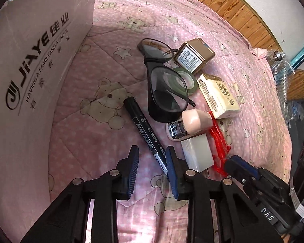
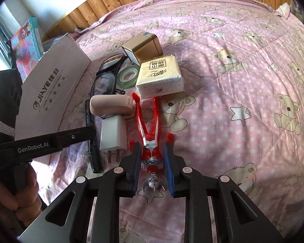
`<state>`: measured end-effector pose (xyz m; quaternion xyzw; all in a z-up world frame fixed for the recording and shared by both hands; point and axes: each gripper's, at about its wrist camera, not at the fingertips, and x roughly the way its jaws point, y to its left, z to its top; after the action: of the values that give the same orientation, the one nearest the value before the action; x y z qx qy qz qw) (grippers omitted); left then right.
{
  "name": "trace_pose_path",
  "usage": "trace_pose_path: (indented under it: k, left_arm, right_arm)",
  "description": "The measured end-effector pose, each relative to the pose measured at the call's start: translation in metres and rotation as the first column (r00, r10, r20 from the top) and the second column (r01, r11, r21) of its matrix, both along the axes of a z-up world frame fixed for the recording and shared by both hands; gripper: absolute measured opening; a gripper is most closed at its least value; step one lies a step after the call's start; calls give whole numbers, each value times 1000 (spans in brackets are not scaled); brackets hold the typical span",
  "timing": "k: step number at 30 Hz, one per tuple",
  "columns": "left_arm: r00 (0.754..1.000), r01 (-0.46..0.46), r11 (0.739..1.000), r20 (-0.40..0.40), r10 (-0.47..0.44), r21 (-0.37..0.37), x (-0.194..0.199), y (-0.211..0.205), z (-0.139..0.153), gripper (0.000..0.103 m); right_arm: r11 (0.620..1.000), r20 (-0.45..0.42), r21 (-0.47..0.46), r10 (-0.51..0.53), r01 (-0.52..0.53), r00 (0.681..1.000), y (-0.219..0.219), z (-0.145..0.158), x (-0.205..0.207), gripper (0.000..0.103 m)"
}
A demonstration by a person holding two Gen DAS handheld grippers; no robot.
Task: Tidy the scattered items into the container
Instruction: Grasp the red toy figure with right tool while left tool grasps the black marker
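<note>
Left gripper (image 1: 152, 154) jaws apart around the marker (image 1: 146, 133); right gripper (image 2: 151, 147) jaws apart, straddling the red figure (image 2: 150, 133).

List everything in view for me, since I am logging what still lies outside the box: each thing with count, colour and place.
cardboard box: 1, white with dark print, at the left of the pile
glasses: 1, black frame, at the pile's box side
marker: 1, black, between the left fingers
tin: 1, gold, far end
tape roll: 1, green, partly under the glasses
tissue pack: 1, cream, beside the tape
stapler: 1, pink
charger: 1, white
toy figure: 1, red and silver, between the right fingers
quilt: 1, pink with bears
left hand-held gripper: open around the marker
right hand-held gripper: open around the figure
hand: 1, on the left handle
</note>
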<state>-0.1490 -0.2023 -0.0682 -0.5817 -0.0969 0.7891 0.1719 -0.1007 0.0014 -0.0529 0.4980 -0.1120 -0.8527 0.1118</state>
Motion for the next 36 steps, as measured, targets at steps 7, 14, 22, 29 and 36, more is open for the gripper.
trace_pose_path:
  k: [7,14,22,29,36]
  left_arm:
    - [995,47,994,-82,-55,-102,-2,24,-1,29]
    - [992,89,984,-76,-102,-155,11,-1,12,19]
    - [987,89,979,-119,-112,-184,19,2,-1,27]
    - [987,78,984,-124,-99,-162,31,-18,10,17]
    - [982,71,983,-160,-99,-172,44,-15,32,15]
  right_arm:
    - [1000,-9,-13,-2,2,1000,1,-2,-12,20]
    - [999,21,-38,-26,27,999,15,6,5,21]
    - [1000,19,17,0,-1,1000,4,-5,4,22]
    - [999,12,-31,-15,16,1000,5,9,20,21]
    - [999,-11,-49,-9,9,1000,-4,22,37,21]
